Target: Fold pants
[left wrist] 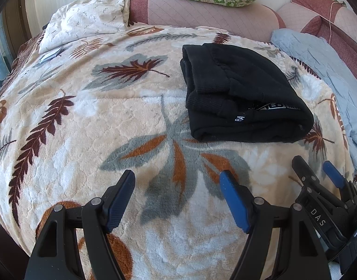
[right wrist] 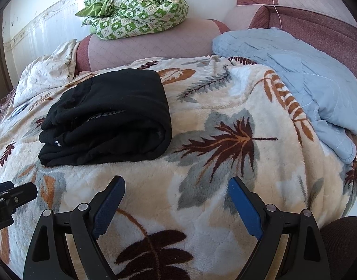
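The black pants (left wrist: pixel 239 93) lie folded into a compact bundle on the leaf-patterned fleece blanket (left wrist: pixel 96 121). In the right wrist view the pants (right wrist: pixel 108 119) sit at the left middle of the blanket (right wrist: pixel 225 107). My left gripper (left wrist: pixel 178 179) is open and empty, held above the blanket well short of the pants. My right gripper (right wrist: pixel 176 186) is open and empty, to the near right of the bundle. The right gripper also shows in the left wrist view (left wrist: pixel 316 165) at the lower right. Part of the left gripper shows at the left edge of the right wrist view (right wrist: pixel 15 193).
A light blue quilt (right wrist: pixel 302 79) lies at the blanket's right side. A green patterned quilt (right wrist: pixel 136 9) sits on the pink padded headboard (right wrist: pixel 155 44). A white pillow (left wrist: pixel 87 21) and a small dark flat object (left wrist: pixel 51 54) lie at the far left.
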`<state>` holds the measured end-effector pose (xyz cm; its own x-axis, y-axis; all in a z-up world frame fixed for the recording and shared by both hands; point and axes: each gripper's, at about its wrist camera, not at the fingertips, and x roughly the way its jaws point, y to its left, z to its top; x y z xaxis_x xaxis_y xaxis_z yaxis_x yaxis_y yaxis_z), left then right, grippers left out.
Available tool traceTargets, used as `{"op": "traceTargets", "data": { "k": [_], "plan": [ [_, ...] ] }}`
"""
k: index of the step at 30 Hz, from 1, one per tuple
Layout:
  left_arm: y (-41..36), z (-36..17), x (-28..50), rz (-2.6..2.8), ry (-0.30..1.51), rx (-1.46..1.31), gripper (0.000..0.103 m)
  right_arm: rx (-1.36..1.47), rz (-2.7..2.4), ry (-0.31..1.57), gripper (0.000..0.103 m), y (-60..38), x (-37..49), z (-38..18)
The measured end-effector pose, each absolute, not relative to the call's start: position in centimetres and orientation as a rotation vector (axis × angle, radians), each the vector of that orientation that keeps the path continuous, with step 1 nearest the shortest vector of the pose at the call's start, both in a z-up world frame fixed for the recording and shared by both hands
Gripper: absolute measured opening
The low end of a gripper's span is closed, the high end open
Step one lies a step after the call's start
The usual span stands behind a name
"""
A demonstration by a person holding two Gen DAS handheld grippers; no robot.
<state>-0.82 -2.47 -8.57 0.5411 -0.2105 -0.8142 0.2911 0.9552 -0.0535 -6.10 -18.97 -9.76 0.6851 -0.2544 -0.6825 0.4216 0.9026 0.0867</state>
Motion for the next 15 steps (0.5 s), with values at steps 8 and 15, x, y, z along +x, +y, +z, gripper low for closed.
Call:
{"op": "traceTargets", "data": {
  "k": [8,15],
  "plan": [
    [-2.44,-8.53,-0.8,-0.299,0.954,0.092,0.074,0.245,-0.382,0.723,0.094,-19.0,-6.08,-9.76],
    [-2.46,-8.51,-0.81,-0.298,0.955,0.093,0.074,0.244,-0.38,0.726,0.094,-18.98,-6.06,-9.77]
  ]
}}
